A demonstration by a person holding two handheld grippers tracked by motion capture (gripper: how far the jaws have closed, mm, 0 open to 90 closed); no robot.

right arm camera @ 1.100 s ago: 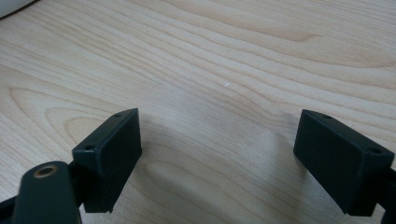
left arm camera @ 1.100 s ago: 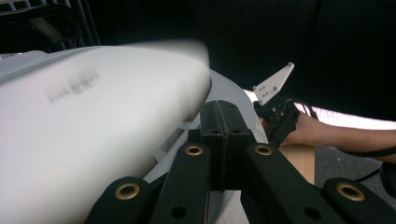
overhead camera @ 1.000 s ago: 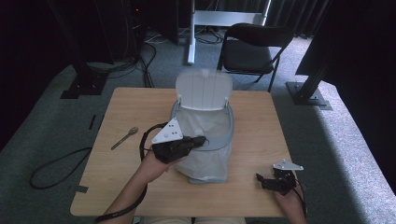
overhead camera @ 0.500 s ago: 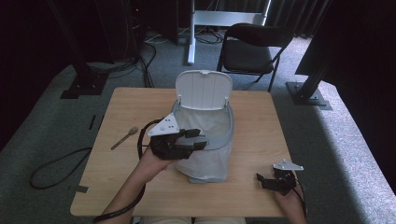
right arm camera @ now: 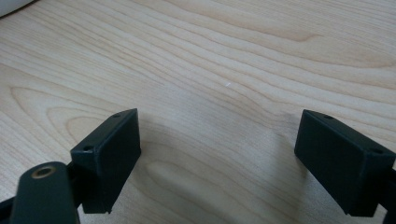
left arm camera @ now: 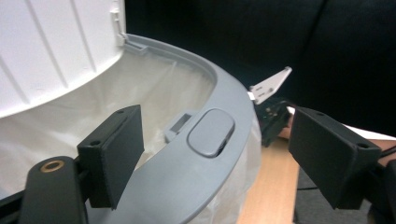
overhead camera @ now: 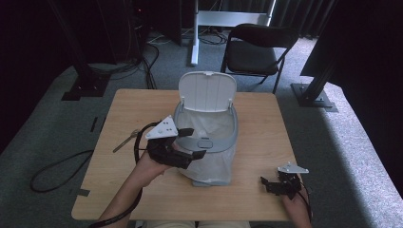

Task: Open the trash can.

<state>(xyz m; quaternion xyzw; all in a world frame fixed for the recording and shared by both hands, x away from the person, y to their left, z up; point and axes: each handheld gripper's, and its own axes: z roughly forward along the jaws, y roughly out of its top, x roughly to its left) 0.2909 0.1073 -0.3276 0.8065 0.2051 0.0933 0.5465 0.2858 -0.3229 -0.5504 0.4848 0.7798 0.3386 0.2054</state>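
Note:
A small bin stands mid-table with its white lid [overhead camera: 207, 90] raised, a grey rim [overhead camera: 229, 141] and a white bag liner [overhead camera: 214, 164]. My left gripper [overhead camera: 195, 142] is at the rim's front left corner. Its jaws have just been opening and now stand open. In the left gripper view the grey rim [left arm camera: 187, 172] with its latch button [left arm camera: 210, 132] runs between the pads of the left gripper [left arm camera: 219, 154], one pad inside the bin and one outside, neither pressing. My right gripper [overhead camera: 265, 184] rests open on the table at the near right, with bare wood between the jaws of the right gripper [right arm camera: 219, 158].
A metal utensil [overhead camera: 124, 141] lies on the wooden table [overhead camera: 266, 118] left of the bin. A black chair [overhead camera: 256, 52] stands beyond the far edge. Cables trail over the floor at the left [overhead camera: 57, 166]. The right gripper's grey plate [left arm camera: 271, 86] shows beyond the rim.
The left gripper was shut at the bin's front; it has drawn back slightly to the left and its jaws have opened around the rim. The right gripper has not moved.

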